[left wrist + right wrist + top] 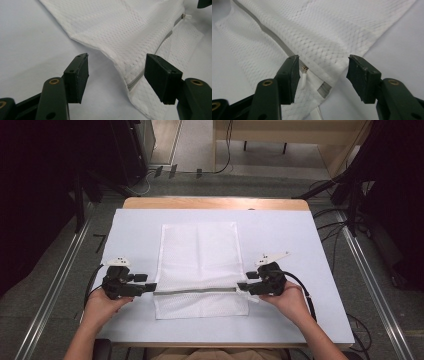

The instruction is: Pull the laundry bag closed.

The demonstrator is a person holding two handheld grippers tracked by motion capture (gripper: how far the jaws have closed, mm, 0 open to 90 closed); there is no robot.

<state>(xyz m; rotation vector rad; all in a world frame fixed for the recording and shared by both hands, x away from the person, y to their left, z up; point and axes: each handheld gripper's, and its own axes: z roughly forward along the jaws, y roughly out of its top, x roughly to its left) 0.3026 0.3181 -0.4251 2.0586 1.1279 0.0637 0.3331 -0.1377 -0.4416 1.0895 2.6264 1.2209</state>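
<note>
Nearest the person, the left tongs [150, 287] and the right tongs [243, 286] sit low over the surface [300, 270], one at each end of the grey zipper [195, 291] that crosses the white mesh bag [200, 255] near its front edge. Both tongs are released, jaws spread wide with nothing between them.

In the left gripper view the left tongs [117, 75] straddle the bag's left edge, where the zipper [135, 81] ends just between the jaws; bare surface [30, 37] lies open beside that edge.

In the right gripper view the right tongs [324, 75] flank the bag's right edge, with the small metal zipper pull [305, 68] just beside one jaw and its white tab [304, 80] hanging below.

Farther off, the mesh bag [324, 32] lies flat, its long sides running away from the person toward the far wooden rim [215, 203], with broad bare margins of the surface on either side.
</note>
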